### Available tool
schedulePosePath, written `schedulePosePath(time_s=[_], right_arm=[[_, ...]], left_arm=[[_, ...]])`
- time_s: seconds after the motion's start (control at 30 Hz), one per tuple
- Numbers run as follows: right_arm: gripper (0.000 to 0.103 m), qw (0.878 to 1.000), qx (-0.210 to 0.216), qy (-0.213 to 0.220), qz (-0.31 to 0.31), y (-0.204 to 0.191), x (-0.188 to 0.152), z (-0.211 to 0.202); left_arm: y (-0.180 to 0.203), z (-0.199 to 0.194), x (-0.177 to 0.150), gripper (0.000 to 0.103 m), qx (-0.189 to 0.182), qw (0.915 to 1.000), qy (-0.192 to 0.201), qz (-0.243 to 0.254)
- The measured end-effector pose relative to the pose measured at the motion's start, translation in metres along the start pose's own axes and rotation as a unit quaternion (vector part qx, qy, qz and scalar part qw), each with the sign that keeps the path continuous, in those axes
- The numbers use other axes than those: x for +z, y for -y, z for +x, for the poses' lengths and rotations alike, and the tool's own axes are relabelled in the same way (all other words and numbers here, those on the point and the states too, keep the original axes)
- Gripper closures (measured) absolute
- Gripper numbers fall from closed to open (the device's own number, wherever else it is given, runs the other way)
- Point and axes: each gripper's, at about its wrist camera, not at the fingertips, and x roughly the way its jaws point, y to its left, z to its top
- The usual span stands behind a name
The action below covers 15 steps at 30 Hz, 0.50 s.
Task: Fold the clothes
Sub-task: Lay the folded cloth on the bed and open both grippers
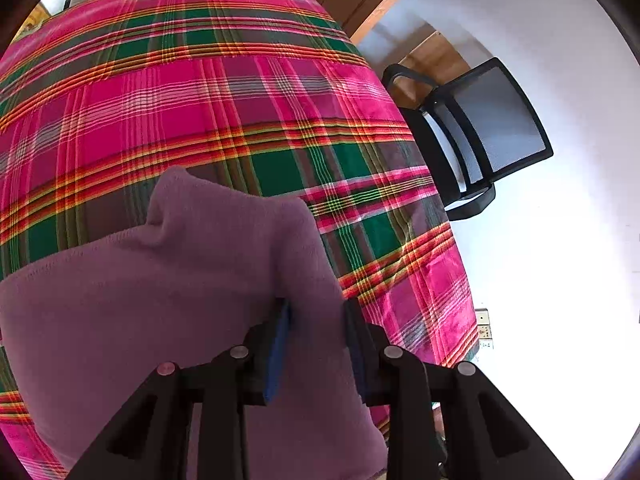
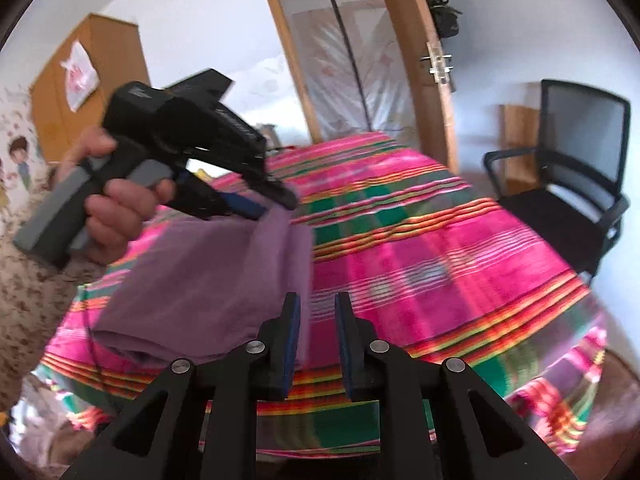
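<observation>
The left hand-held gripper (image 1: 316, 320) pinches the purple garment (image 1: 168, 280) above the plaid tabletop (image 1: 240, 100); the right hand-held gripper (image 2: 317, 320) is spread, garment at its left finger

This is a room in a home. A pink, green and orange plaid cloth (image 2: 420, 240) covers the tabletop, which serves as the landmark. Beyond its far edge stands a wooden-framed door (image 2: 352, 60) with a metal latch, dark bags hanging above it. To the right of the tabletop sits a black mesh-backed office chair (image 2: 576, 168) against a white wall. To the left stands a wooden wardrobe (image 2: 88, 80), and cartoon stickers (image 2: 20, 156) decorate the wall beside it.
</observation>
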Motion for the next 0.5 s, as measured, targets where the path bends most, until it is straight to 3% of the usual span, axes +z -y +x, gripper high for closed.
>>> schedulePosePath(time_s=[0.3, 0.5], right_arm=[[0.084, 0.996, -0.083, -0.002, -0.044, -0.009, 0.008, -0.003], [0.082, 0.992, -0.096, 0.014, -0.077, -0.02, 0.023, -0.004]], left_arm=[[0.007, -0.022, -0.023, 0.074, 0.01, 0.9986, 0.025, 0.045], [-0.001, -0.038, -0.055, 0.074, 0.009, 0.9968, 0.02, 0.076]])
